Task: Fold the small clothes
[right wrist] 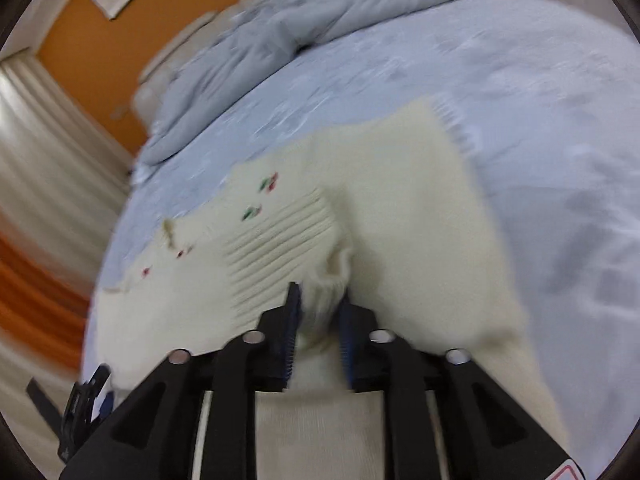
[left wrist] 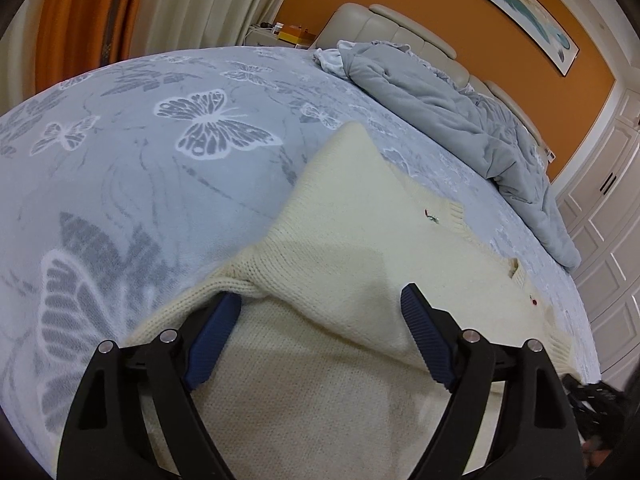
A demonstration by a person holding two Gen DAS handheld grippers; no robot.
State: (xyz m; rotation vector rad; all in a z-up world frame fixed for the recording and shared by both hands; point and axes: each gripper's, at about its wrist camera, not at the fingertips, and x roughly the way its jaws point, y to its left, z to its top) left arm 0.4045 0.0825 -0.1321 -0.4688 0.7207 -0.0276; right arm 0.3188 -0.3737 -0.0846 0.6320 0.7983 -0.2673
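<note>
On the butterfly-print bed (left wrist: 160,168), right tongs (right wrist: 318,312) clamp the cream sweater's (left wrist: 360,248) cuff (right wrist: 280,240) (ribbed); left tongs (left wrist: 320,312) stand apart.

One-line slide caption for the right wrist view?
Right gripper pinches a bunched fold of the cream knit sweater spread on the blue bedspread.

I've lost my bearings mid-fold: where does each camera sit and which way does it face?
Left wrist: rides the left tool, looking along its wide-open blue fingers over the cream sweater toward the headboard.
Right wrist: rides the right tool, blurred, its fingers shut on a pinch of sweater beside the ribbed cuff.
Shared: sweater, butterfly bedspread, grey duvet, orange wall.
</note>
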